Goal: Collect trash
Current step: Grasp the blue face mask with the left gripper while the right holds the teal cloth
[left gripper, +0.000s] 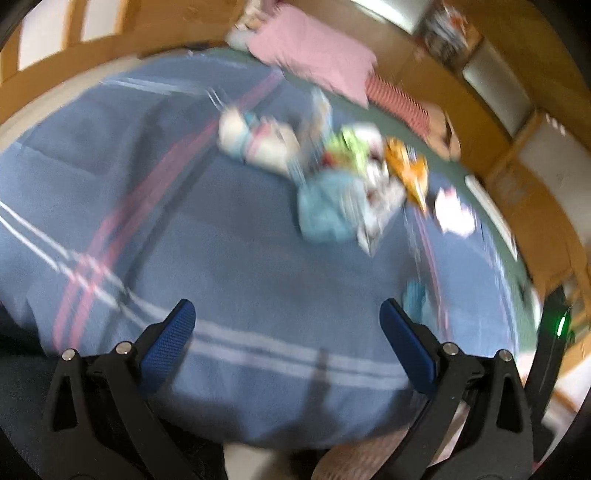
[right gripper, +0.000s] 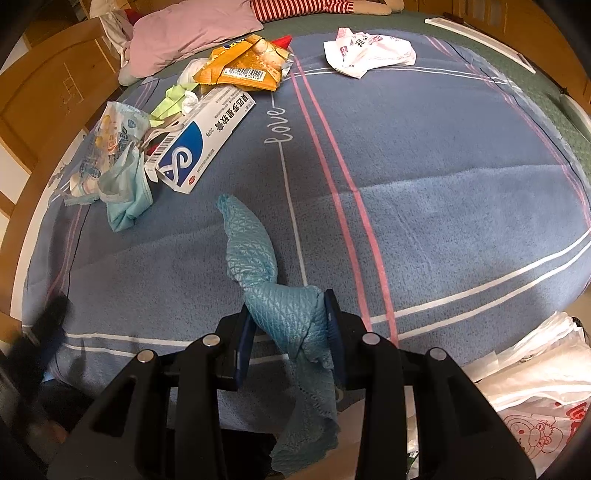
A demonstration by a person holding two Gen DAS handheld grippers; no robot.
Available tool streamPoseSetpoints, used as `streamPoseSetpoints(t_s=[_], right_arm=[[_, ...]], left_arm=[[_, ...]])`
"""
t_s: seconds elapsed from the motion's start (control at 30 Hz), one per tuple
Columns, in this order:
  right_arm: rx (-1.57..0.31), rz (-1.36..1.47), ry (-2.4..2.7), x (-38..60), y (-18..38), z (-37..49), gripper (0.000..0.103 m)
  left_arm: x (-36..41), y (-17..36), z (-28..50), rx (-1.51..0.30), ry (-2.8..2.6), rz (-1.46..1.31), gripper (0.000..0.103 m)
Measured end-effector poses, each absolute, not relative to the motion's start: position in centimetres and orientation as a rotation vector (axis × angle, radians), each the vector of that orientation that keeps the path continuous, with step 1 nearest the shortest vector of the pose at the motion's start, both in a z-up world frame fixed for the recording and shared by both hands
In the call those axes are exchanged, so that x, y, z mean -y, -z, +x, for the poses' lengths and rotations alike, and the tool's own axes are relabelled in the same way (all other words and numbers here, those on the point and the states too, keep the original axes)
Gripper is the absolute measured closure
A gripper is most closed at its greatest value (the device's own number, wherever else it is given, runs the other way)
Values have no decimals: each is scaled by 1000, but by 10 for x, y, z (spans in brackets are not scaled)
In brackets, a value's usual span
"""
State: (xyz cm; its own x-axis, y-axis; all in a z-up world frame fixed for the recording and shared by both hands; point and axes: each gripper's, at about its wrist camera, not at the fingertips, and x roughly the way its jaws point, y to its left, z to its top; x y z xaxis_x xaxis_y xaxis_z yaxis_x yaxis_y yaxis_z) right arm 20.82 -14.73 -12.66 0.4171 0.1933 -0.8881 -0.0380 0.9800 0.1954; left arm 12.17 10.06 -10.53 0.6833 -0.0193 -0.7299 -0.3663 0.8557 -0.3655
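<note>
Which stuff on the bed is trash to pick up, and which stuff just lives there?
Trash to collect:
teal cloth in the right gripper
ointment box
orange wrapper
crumpled white wrapper
clear plastic packet

Just lying about:
pink pillow
blue blanket

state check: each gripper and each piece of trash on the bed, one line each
right gripper: shut on teal cloth
teal cloth: pinched, crumpled, far end on the bedspread
left gripper: open, empty
ointment box: lying flat, end flap open
orange wrapper: torn, crumpled
white wrapper: crumpled, lying apart
white plastic bag: slack at bed edge
</note>
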Motion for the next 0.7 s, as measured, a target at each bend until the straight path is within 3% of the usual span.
streamPoseSetpoints(t_s=[0.27,0.5,0.57,0.63,0.7], right_arm=[[-1130,148,-154,147,127,210,67],[-1129,131,-152,144,128,212,66],[-1131,133,-155,145,128,212,66],[-1133,135,-157,145,128,213,66],[-1132,135,-155,145,128,213,66]], left_arm=[[-150,90,181,-749,-220,-502,9],[-107,115,234,-877,-5,-478,9],[-99,125,243,-923,9,-458,18],[-97,132,248,-958,29,-465,51],[-100,138,249,-980,53,-486,69]])
